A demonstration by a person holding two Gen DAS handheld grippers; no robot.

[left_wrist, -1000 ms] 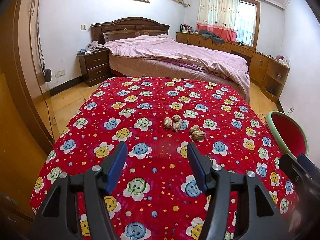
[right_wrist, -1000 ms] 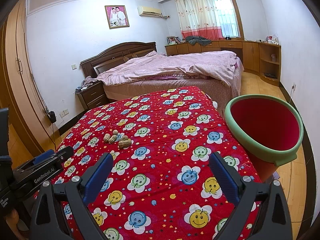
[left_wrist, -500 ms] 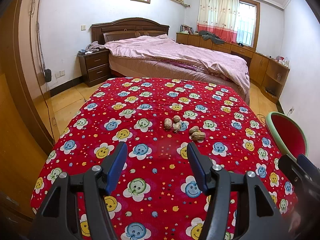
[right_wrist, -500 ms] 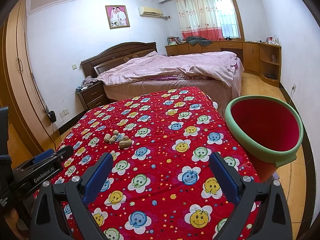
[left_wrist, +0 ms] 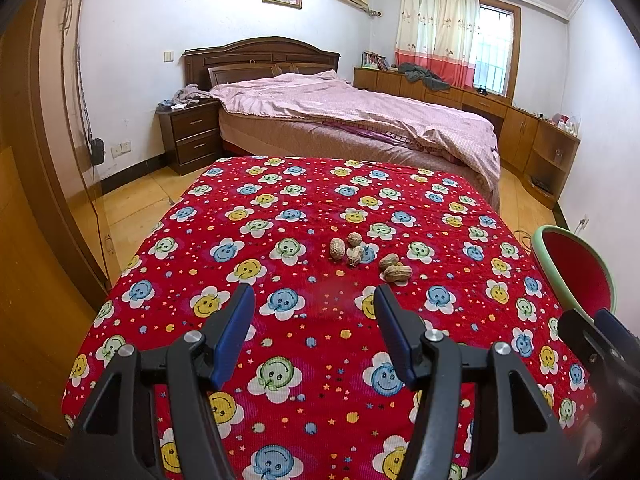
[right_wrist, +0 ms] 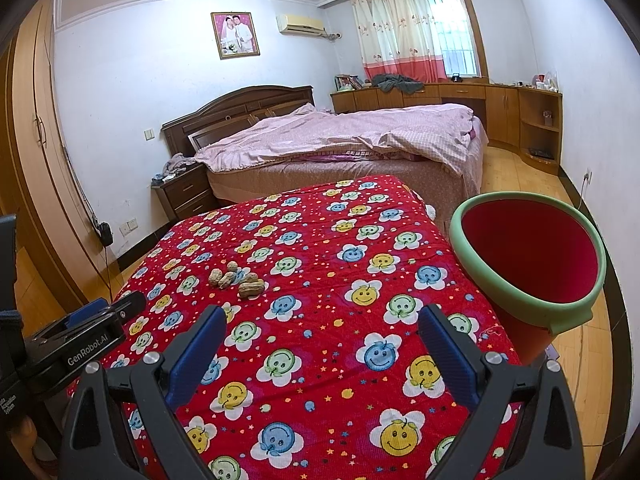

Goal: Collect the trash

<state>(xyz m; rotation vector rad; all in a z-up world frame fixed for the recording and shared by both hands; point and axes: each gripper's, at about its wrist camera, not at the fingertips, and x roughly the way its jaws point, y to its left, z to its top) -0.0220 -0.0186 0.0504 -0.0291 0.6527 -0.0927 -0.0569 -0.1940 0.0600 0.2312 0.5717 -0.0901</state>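
Cloth [left_wrist: 304, 216]: red quilted cotton, matt, stitched ribbing, printed flowers. Peanut shells [left_wrist: 394, 270]: dry, rough, tan, near cloth's middle. Bin [right_wrist: 520, 280]: smooth plastic, red wall, pale green rim, slight sheen. Left gripper [left_wrist: 314, 300] and right gripper [right_wrist: 322, 320]: black matt plastic arms, blue ribbed pads, bright metal pins. Floor [left_wrist: 132, 200]: glossy wood. Bedspread [right_wrist: 360, 132]: pink soft fabric, crumpled.

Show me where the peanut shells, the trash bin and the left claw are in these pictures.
peanut shells [left_wrist: 396, 273], left wrist view, on the nearest shell.
trash bin [right_wrist: 516, 286], right wrist view, on its green rim.
left claw [left_wrist: 314, 300], left wrist view, midway between its open blue fingertips.
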